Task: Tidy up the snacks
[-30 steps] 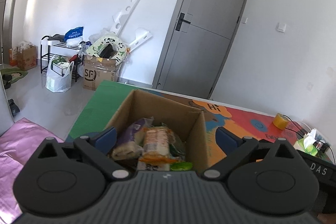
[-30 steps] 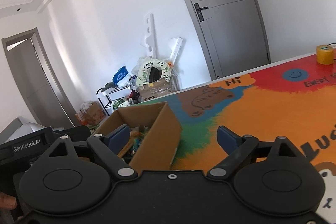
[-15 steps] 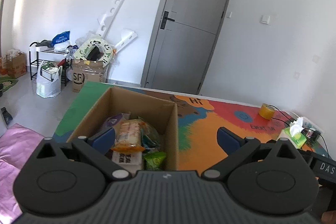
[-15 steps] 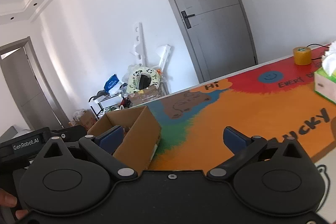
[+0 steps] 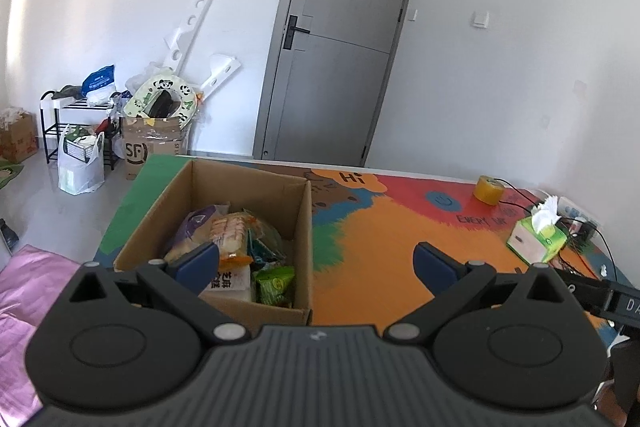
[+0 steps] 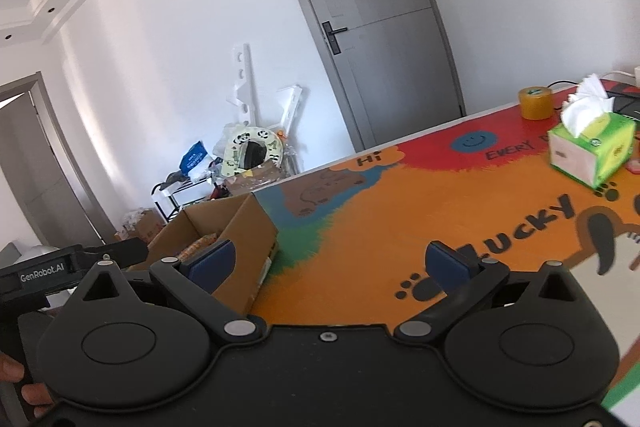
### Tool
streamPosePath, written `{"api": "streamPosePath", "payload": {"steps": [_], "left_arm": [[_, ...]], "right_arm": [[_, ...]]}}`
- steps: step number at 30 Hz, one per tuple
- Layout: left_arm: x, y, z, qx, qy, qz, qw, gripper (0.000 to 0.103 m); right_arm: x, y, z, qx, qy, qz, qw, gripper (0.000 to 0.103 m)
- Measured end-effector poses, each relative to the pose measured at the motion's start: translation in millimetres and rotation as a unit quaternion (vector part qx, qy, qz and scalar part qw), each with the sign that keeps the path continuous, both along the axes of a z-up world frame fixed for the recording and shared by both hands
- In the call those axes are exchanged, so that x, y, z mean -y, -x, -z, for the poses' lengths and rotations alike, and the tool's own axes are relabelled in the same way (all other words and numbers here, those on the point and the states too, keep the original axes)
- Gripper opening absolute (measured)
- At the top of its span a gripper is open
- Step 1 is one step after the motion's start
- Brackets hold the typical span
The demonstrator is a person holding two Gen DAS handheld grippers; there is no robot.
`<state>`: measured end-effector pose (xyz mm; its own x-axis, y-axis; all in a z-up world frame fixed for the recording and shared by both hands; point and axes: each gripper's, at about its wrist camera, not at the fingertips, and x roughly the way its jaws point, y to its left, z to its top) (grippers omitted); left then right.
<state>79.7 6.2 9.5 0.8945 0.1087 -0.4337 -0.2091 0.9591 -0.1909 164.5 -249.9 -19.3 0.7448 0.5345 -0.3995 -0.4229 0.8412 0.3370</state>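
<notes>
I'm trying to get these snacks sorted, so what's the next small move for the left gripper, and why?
Probably lower the left gripper into the cardboard box toward the orange-striped snack packet on top of the pile. Both grippers are open and empty, the box is packed with snacks, and the colorful mat beside it has bare space.

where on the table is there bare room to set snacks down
The widest bare patch is the orange stretch of the mat between the cardboard box and the tissue box. The far right corner is crowded: tape roll, tissue box, cables. The cardboard box is already packed with snack packets.
</notes>
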Motion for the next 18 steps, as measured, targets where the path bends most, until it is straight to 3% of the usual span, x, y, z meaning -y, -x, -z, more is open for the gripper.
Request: {"api": "streamPosePath", "payload": {"steps": [18], "left_arm": [[2.0, 35.3, -1.3, -0.020, -0.030, 0.019, 0.9992, 0.103]], "right_arm": [[24.5, 50.3, -20.3, 0.013, 0.045, 0.009, 0.999, 0.103]]}}
